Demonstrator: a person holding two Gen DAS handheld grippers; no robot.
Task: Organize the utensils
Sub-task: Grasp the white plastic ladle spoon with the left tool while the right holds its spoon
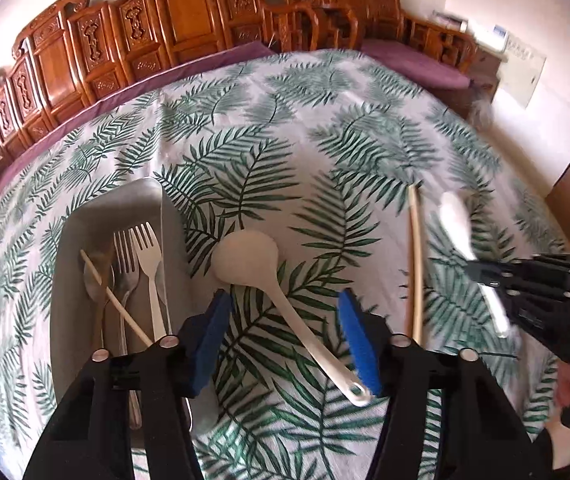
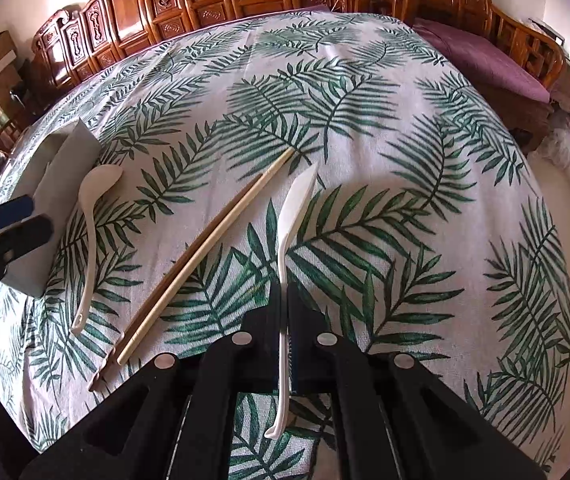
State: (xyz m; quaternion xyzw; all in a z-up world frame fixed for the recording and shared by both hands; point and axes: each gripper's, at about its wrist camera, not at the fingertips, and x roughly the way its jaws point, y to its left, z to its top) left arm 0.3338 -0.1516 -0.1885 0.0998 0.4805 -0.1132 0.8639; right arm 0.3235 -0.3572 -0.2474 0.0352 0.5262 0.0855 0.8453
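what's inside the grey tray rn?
Inside the grey tray: white plastic fork, metal fork, metal spoon, one chopstick lying diagonally across them. Left gripper hides the tray's near end.

No legible text, labels, numbers — either wrist view.

- The tray (image 1: pixel 85 224) sits on the tablecloth (image 1: pixel 285 120), forks (image 1: pixel 141 248) inside it.
- Ladle (image 1: pixel 253 264) lies right of the tray.
- Chopsticks (image 1: pixel 415 264) lie farther right.
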